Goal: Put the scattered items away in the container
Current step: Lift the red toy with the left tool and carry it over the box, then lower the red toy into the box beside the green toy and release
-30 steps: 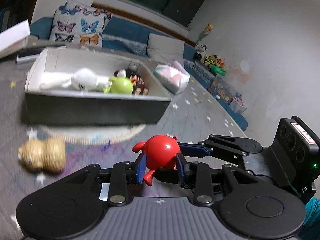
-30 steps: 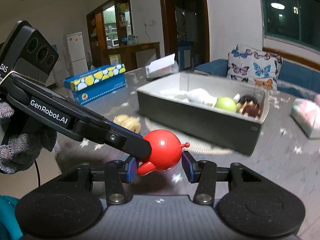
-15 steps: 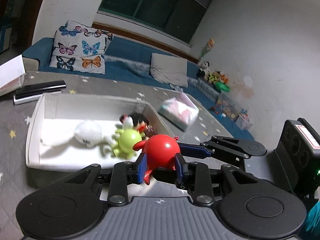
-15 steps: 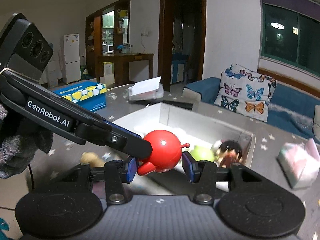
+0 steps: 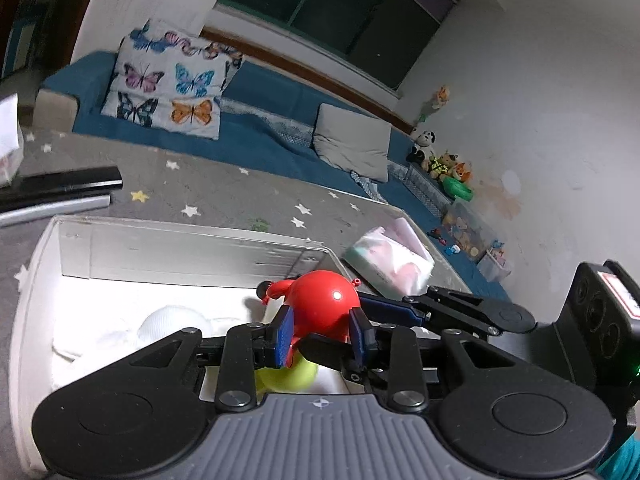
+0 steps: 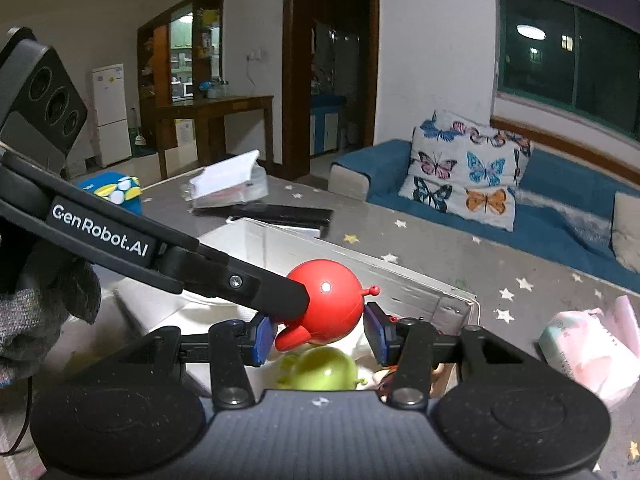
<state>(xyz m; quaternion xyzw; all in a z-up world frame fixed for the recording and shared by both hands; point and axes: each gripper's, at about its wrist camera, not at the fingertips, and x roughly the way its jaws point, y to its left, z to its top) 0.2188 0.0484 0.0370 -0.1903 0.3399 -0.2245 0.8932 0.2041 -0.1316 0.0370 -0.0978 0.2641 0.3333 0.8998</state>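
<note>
You are seeing a glossy red toy (image 5: 323, 302) between blue pads (image 5: 285, 334). A lime green toy (image 6: 322, 368) is lying in the white box (image 5: 28, 320). The grey cloth (image 5: 224, 196) is showing pale stars, and the white cushion (image 6: 466, 172) is carrying coloured butterflies.

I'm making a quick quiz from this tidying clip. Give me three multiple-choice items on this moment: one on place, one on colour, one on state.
1. Where is the red toy?
A above the open box
B on the sofa
C on the floor

2. What colour is the toy directly under it?
A blue
B green
C black

3. The box is
A lidded
B empty
C already holding toys

Answers: 1 A, both grippers hold it over the box; 2 B, a green toy shows beneath; 3 C, a white toy lies inside too.
</note>
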